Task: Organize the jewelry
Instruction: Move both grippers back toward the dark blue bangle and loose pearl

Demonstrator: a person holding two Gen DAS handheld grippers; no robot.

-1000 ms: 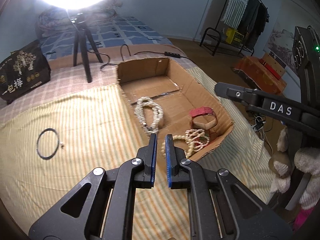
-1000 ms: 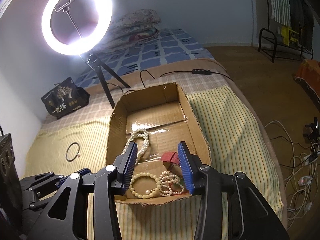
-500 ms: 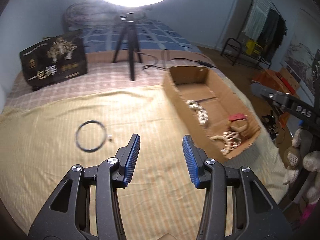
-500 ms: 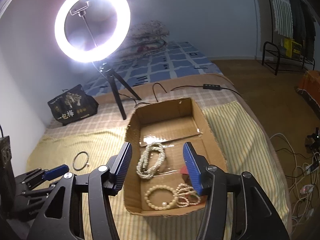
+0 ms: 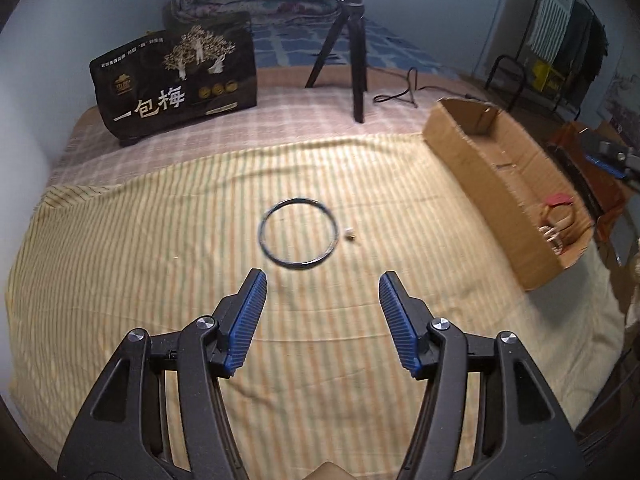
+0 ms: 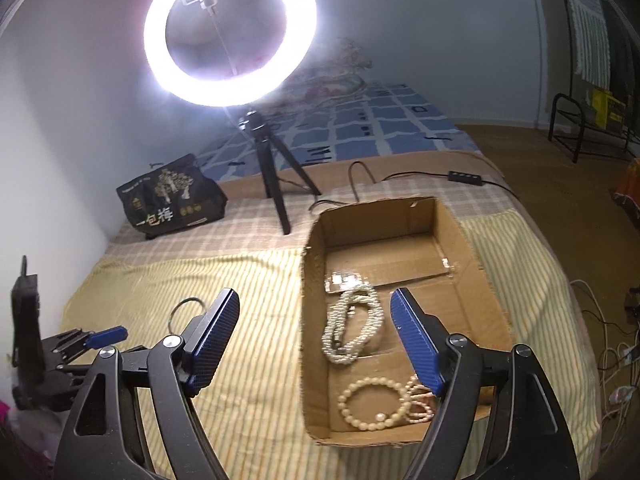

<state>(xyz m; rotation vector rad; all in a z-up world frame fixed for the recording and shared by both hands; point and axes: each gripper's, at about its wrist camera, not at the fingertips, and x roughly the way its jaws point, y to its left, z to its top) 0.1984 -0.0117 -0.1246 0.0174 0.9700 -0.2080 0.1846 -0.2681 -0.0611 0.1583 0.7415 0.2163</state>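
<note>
A black cord necklace (image 5: pixel 298 233) lies in a ring on the striped cloth, with a small pale bead (image 5: pixel 349 233) at its right side. My left gripper (image 5: pixel 322 292) is open and empty, just short of the necklace. The cardboard box (image 6: pixel 310 364) holds a pearl necklace (image 6: pixel 352 330), a bead bracelet (image 6: pixel 372 402) and a tangle of pearl strands (image 6: pixel 420 404). My right gripper (image 6: pixel 314 312) is open and empty above the box's left wall. The box (image 5: pixel 476 164) also shows at the right of the left wrist view, with a red bracelet (image 5: pixel 558 202) inside.
A ring light (image 6: pixel 230 32) on a black tripod (image 5: pixel 352 52) stands behind the cloth. A black printed bag (image 5: pixel 176 76) stands at the back left. Cables (image 6: pixel 400 178) run behind the box. The bed edge drops off to the right of the box.
My left gripper has opened and swung left from the box to the black cord necklace. My right gripper has lifted and stays open over the box.
</note>
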